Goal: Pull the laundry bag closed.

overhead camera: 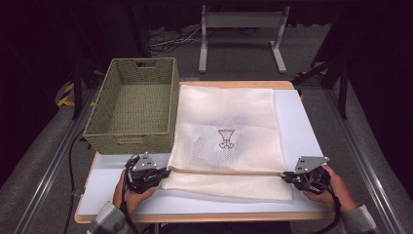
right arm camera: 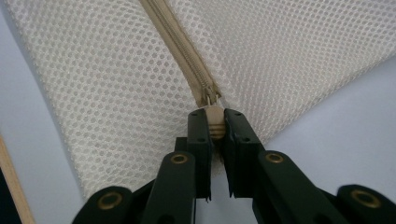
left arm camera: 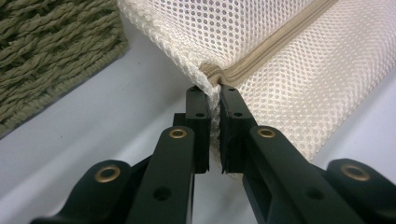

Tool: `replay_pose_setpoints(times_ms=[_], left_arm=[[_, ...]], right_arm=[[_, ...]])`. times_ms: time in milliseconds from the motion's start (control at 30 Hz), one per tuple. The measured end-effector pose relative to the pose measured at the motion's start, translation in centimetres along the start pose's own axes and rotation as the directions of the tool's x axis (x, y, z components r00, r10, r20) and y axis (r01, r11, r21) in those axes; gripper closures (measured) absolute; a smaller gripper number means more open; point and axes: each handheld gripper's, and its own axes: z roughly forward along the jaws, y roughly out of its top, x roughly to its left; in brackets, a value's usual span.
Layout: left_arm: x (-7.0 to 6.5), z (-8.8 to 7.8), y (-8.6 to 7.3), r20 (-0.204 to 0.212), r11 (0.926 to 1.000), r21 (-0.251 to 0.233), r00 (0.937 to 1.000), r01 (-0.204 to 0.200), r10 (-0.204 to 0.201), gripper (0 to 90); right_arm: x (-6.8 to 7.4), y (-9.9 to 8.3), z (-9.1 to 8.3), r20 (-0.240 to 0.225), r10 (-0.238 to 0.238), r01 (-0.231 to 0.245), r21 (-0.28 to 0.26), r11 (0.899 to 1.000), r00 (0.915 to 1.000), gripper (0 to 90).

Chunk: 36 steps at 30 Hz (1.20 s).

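Observation:
A cream mesh laundry bag (overhead camera: 226, 131) lies flat on the white table top, with a small dark printed figure on it and a beige zipper (overhead camera: 226, 171) running across near its front. My left gripper (overhead camera: 165, 171) is shut on the bag's left corner (left arm camera: 212, 77), right at the zipper's end. My right gripper (overhead camera: 285, 177) is shut on the beige zipper pull (right arm camera: 215, 122) at the bag's right end. In the left gripper view the mesh edge is pinched between the black pads (left arm camera: 201, 116). The zipper (right arm camera: 180, 46) looks closed along its length.
A woven green-grey basket (overhead camera: 134, 105) stands empty at the table's left, touching the bag's left side; its wall (left arm camera: 51, 56) sits close to my left gripper. The table's wooden front edge (overhead camera: 204, 217) runs just before the person's hands. A metal stand (overhead camera: 241, 34) is behind the table.

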Motion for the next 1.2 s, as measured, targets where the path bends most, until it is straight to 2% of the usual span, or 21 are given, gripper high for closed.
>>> replay_pose_setpoints(times_ms=[567, 1000, 1200], left_arm=[[-0.6, -0.1, -0.3, 0.009, 0.9998, 0.005, 0.9998, -0.019, 0.019, 80.1], [-0.9, 0.1, -0.4, 0.021, 0.9995, 0.016, 0.9994, -0.029, 0.028, 80.1], [-1.0, 0.0, -0.5, 0.016, 0.9992, 0.007, 0.9991, -0.039, 0.039, 78.1]], right_arm=[[-0.3, -0.1, -0.1, 0.017, 0.036, -0.036, -0.021, 0.999, 0.9992, 81.5], [-0.5, -0.2, -0.1, 0.028, 0.050, -0.049, -0.034, 0.998, 0.9983, 81.1], [-0.5, -0.2, -0.3, 0.028, 0.073, -0.072, -0.051, 0.996, 0.9969, 80.6]])
